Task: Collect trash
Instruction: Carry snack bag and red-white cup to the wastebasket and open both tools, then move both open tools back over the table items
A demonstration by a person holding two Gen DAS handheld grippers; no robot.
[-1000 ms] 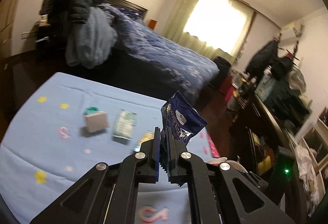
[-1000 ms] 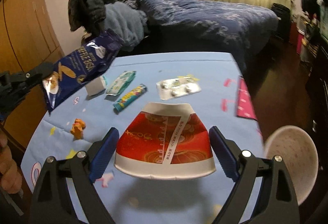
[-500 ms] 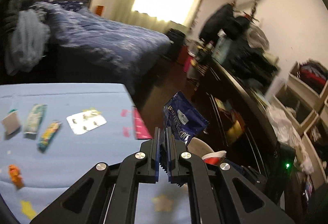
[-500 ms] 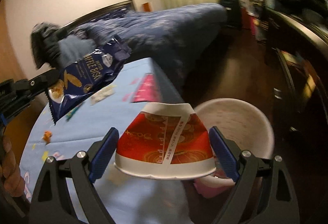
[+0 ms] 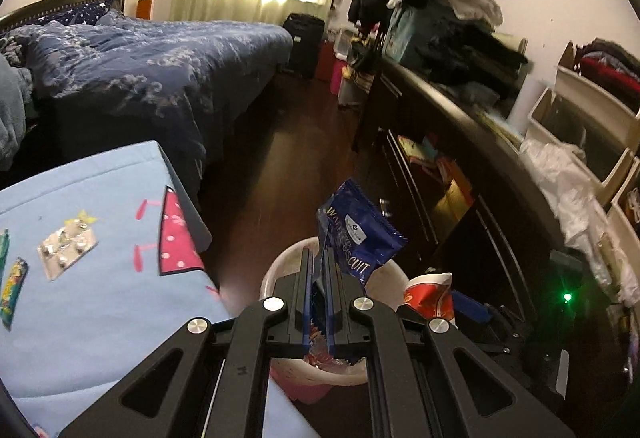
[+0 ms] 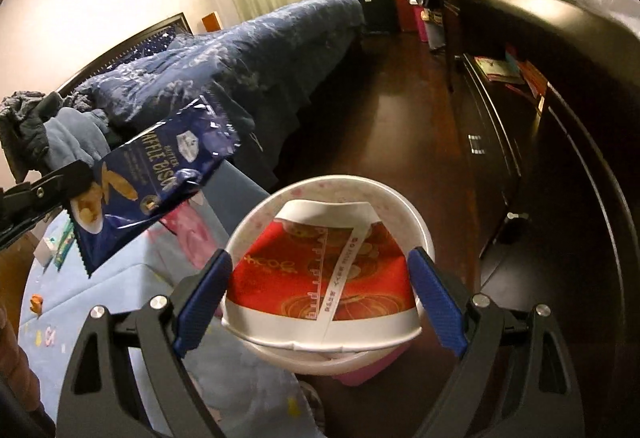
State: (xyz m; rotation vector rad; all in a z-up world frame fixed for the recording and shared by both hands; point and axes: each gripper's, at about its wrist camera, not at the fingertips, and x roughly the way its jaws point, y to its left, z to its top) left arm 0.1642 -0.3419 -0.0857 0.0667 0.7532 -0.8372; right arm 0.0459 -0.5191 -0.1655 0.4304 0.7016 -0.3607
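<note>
Trash bin (image 6: 420, 226) sits on the floor beside the blue table (image 5: 100, 278). Left gripper (image 5: 318, 270) pinches a blue biscuit bag (image 5: 356, 234) tight above it. Right gripper (image 6: 320, 298), spread wide, squeezes a flattened red paper cup (image 6: 320, 278) over the bin.

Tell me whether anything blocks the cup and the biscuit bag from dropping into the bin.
Nothing visible does. The cup hangs right over the open bin, held by the right hand-held gripper. The biscuit bag, in the left hand-held gripper, hangs above the rim.
</note>
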